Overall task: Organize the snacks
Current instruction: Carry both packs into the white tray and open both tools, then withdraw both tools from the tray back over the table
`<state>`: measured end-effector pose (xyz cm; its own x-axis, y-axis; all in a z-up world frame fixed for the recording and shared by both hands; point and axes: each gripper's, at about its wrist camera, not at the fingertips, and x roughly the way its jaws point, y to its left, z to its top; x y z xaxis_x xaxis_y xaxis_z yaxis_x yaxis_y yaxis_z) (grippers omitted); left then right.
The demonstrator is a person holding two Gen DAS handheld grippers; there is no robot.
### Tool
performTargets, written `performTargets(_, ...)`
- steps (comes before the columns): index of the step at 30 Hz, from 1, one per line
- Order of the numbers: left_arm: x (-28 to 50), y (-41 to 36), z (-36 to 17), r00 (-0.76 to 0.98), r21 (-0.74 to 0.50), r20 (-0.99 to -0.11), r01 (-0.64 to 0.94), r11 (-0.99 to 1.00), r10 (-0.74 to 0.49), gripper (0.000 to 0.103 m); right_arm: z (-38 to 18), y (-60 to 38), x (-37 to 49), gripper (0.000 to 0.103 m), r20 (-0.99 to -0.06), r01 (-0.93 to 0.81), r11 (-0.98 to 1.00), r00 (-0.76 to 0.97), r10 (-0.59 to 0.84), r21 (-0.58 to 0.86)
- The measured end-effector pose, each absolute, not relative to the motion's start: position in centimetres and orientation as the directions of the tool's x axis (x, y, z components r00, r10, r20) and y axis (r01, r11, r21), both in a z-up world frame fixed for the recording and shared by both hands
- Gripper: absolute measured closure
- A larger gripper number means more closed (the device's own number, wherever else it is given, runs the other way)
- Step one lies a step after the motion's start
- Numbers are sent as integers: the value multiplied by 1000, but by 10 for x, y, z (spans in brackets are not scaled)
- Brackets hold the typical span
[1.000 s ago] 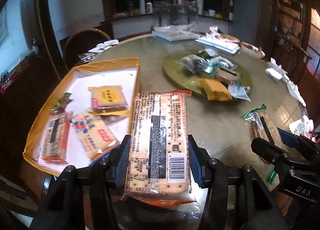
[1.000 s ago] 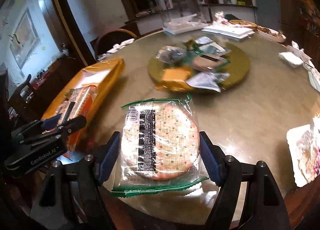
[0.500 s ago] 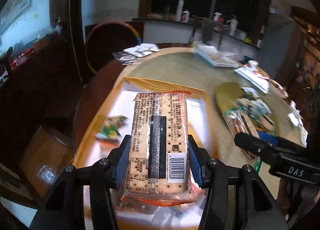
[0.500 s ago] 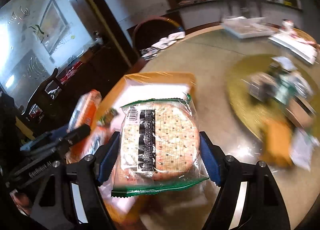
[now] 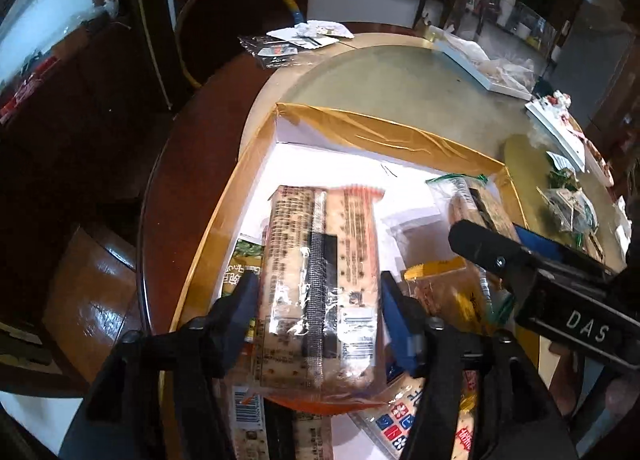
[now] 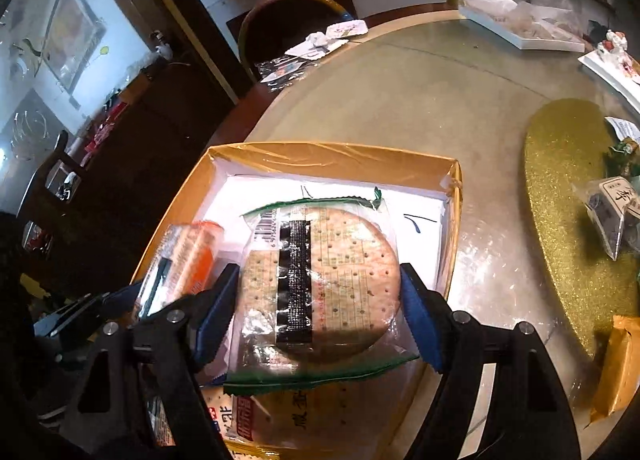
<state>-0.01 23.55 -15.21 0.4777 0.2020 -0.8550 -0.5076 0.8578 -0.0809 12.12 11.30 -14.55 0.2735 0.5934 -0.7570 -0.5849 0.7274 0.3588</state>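
Note:
My left gripper (image 5: 318, 316) is shut on a long orange-edged cracker pack (image 5: 320, 272) and holds it over the shallow yellow-rimmed box (image 5: 384, 132). My right gripper (image 6: 318, 312) is shut on a round green-edged cracker pack (image 6: 332, 272), also over the box (image 6: 332, 156). The left gripper's pack shows at the left of the right wrist view (image 6: 184, 260); the right gripper's pack shows at the right of the left wrist view (image 5: 476, 204). Several snack packs lie in the box under both grippers.
A gold turntable (image 6: 568, 180) at the right holds more snack packs (image 6: 612, 208). An orange pack (image 6: 616, 364) lies by its near edge. White trays (image 6: 528, 28) stand at the table's far side. A chair (image 5: 236, 20) stands behind the box, at the table edge.
Both grippers have swung left from the table's middle to above the box, each still holding its pack. The packs now hang lower, close over the packs in the box.

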Motion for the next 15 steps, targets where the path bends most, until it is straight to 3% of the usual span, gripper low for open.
performTargets(1,-2,235,-150,480,-86,-855,-504,860,195,27,-143,112,119,18,-752,-598,717,271,601,357)
performTargets(4,-13,234,-137,536,-133,-823,-503,854,187,20,-128,105,112,14,-717,-617,709,317,621,341)
performTargets(9,-43,208,-107,611,-173,-761,-517,838,220,20,-84,56,82,14,-633,-660,666,358,687,349)
performTargets(12,-61,159,-87,689,-203,-706,-419,885,165,20,-83,-2,50,14,-645,-634,729,448,619,259)
performTargets(15,-62,104,-84,701,-228,-710,-313,922,63,19,-110,-61,34,14,-707,-566,788,454,543,242)
